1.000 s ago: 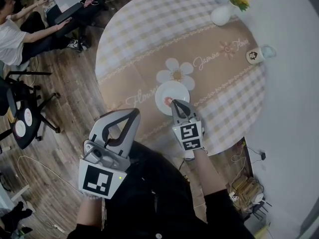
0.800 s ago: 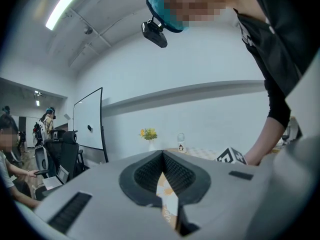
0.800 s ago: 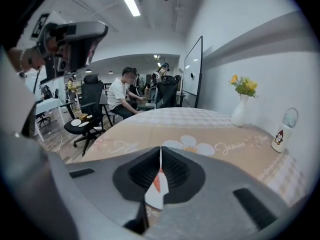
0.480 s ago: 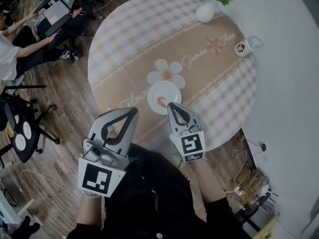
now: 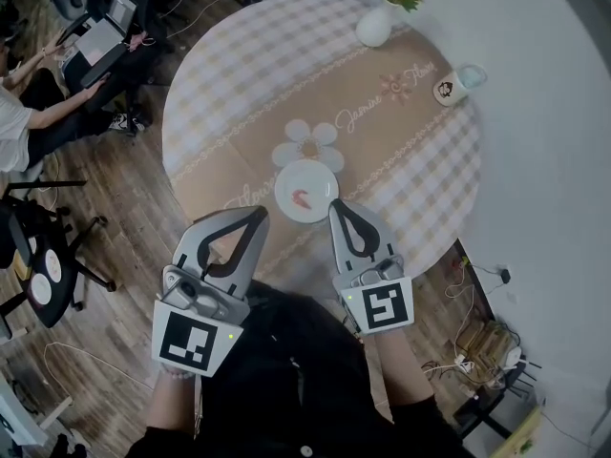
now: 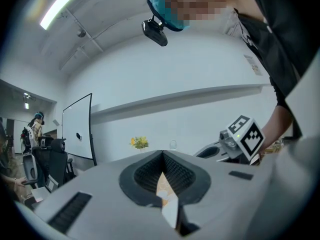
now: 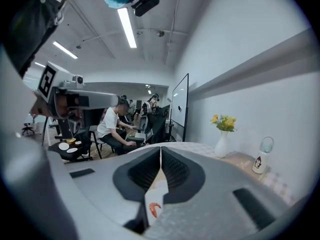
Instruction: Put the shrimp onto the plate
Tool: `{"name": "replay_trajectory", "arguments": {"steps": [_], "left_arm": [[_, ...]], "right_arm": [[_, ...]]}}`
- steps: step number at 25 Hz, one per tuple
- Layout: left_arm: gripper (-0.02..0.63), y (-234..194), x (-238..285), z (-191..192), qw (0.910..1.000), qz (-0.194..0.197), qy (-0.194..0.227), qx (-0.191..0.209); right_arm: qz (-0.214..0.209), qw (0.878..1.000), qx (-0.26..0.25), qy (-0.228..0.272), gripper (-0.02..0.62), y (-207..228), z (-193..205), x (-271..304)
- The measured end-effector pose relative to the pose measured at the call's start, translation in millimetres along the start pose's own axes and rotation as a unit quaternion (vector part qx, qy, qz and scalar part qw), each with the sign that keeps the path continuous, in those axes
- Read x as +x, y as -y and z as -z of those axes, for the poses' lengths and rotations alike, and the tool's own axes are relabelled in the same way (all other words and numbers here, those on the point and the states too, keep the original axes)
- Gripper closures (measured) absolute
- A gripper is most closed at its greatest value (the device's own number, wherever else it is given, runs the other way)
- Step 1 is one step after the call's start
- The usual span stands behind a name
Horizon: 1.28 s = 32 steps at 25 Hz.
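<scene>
Head view shows the shrimp [image 5: 302, 198] lying on the plate [image 5: 284, 181] at the centre of the frame, on the round table [image 5: 286, 74], so the job looks done. The right gripper [image 5: 335, 206], just below the plate's rim, has its jaws pressed together on nothing, probably because nothing is left to carry. The left gripper [image 5: 256, 216], lower left near the table's edge, is likewise closed, empty and seemingly idle.

Round beige checked tablecloth [image 5: 239, 65]: brown script [image 5: 382, 101] reading "Jasmine Flower", far right of the printed white daisy [image 5: 307, 149]; fainter script [image 5: 250, 191], near left, illegible.
</scene>
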<state>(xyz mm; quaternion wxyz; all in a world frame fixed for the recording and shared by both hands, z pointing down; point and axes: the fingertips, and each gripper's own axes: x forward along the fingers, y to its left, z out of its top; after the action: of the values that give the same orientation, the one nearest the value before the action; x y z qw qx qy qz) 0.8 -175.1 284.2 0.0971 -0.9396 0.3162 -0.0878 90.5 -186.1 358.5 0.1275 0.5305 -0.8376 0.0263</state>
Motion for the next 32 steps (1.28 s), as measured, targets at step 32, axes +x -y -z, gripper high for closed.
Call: {"name": "replay_trajectory", "arguments": {"steps": [32], "left_arm": [[0.606,0,6,-18,0.9994,0.020,0.023,0.017]], "right_arm": [[0.064,0.991,-0.058,0.100,0.594,13,-85,-42]]}}
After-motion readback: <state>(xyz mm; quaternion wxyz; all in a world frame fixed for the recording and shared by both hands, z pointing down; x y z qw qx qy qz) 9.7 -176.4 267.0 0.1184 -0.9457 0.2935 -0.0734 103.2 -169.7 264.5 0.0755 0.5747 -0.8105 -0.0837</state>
